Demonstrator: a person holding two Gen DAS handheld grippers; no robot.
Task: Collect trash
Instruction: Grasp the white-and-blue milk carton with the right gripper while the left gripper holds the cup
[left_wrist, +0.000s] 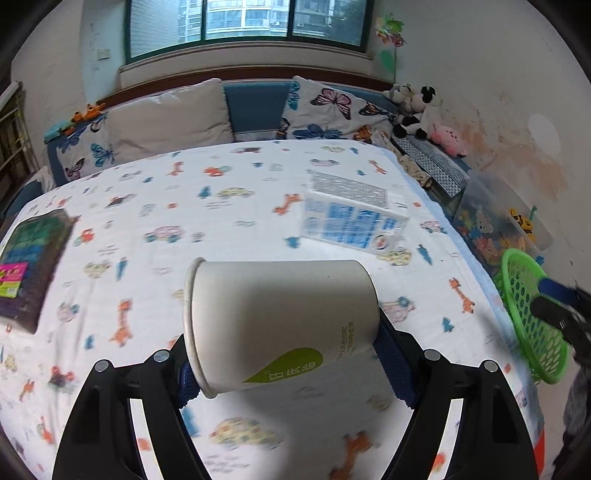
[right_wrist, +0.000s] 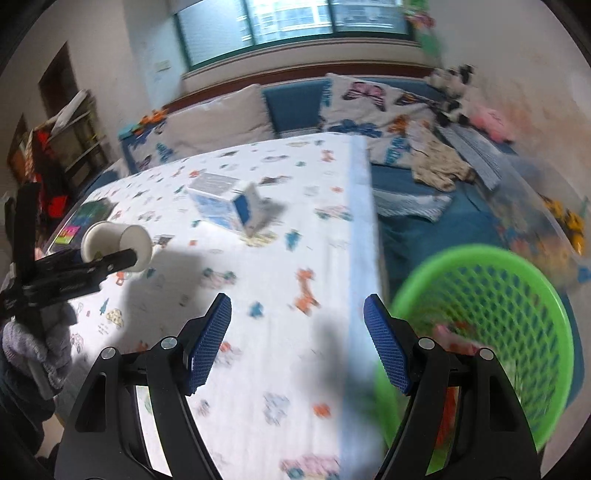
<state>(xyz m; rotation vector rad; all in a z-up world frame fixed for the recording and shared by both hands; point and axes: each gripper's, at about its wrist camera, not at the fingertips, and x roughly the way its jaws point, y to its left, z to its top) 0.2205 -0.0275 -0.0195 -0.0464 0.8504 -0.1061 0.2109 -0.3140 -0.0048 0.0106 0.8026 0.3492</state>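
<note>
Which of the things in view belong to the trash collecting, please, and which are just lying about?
Belongs to the job:
- paper cup, held in the left gripper
- green basket beside the table
- blue-and-white carton on the tablecloth, likely trash

Just lying about:
- dark book
- butterfly pillows
- stuffed toys
- toy bin

Motion blur smears the blue-and-white carton (left_wrist: 352, 221) in both wrist views, so its print cannot be read. The paper cup (left_wrist: 280, 321) hides the tips of the left gripper's (left_wrist: 291, 365) blue pads, and the small text on its side is too fine to make out. The green basket (right_wrist: 484, 332) is blurred and partly covered by a finger (right_wrist: 388, 347) of the right gripper (right_wrist: 297, 341); the pink and red things inside cannot be identified. The dark packet (left_wrist: 29, 266) is cut by the frame's left edge, its label unreadable.
</note>
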